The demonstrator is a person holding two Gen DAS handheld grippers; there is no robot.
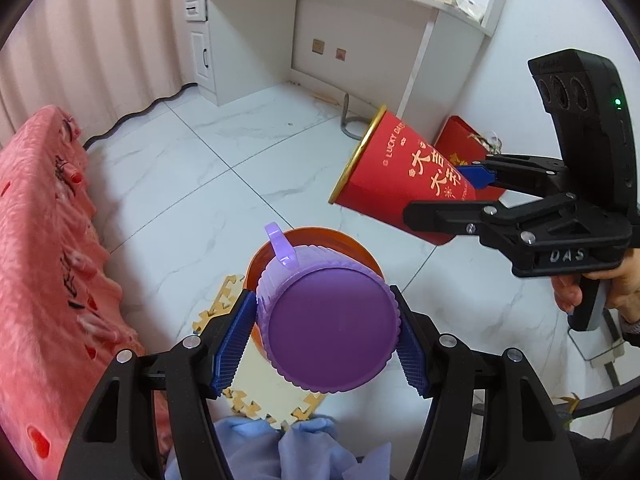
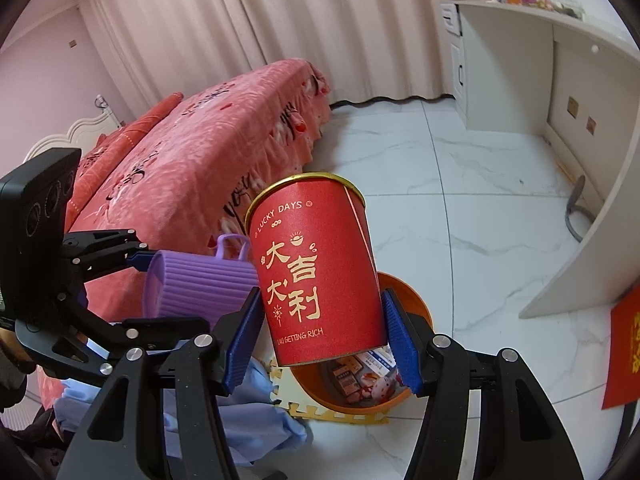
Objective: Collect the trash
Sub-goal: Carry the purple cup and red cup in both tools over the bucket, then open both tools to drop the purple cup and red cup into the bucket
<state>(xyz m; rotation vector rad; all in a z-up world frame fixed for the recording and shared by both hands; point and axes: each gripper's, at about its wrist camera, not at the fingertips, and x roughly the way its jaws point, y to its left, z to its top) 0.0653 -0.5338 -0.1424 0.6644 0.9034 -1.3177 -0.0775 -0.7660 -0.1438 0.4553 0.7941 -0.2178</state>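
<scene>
The left gripper (image 1: 328,340) is closed on a purple ribbed cup (image 1: 320,316), its blue pads (image 1: 236,344) pressed against opposite sides of the ribbed wall. The cup's flat base is turned back toward the left wrist camera, so its long axis runs forward along the fingers and its mouth is hidden beyond the body. The handle (image 1: 280,244) is carried on the upper side, ahead of the fingers. Directly beyond and below the cup an orange bin (image 1: 344,244) is seen, only its far rim being visible in the left wrist view.

The right gripper (image 2: 324,332) is closed on a red cylindrical can (image 2: 316,268), blue pads (image 2: 400,340) being set against the lower part of its wall. In the right wrist view the can's long axis is nearly upright, leaning slightly, with the gold-rimmed end (image 2: 304,184) farthest from the fingers; whether that end is open cannot be told. The bottom of the can is held just above the orange bin, whose interior holds small packets (image 2: 360,376) that are partly hidden and hard to make out.

To the left of both grippers a bed with a pink cover (image 2: 192,148) is seen. Below the fingers a foam puzzle mat (image 1: 224,304) and light blue cloth (image 1: 276,448) are partly covered. Ahead, a white desk (image 1: 320,20) stands against the wall, and a red bag (image 2: 628,352) is cut off at the right edge.
</scene>
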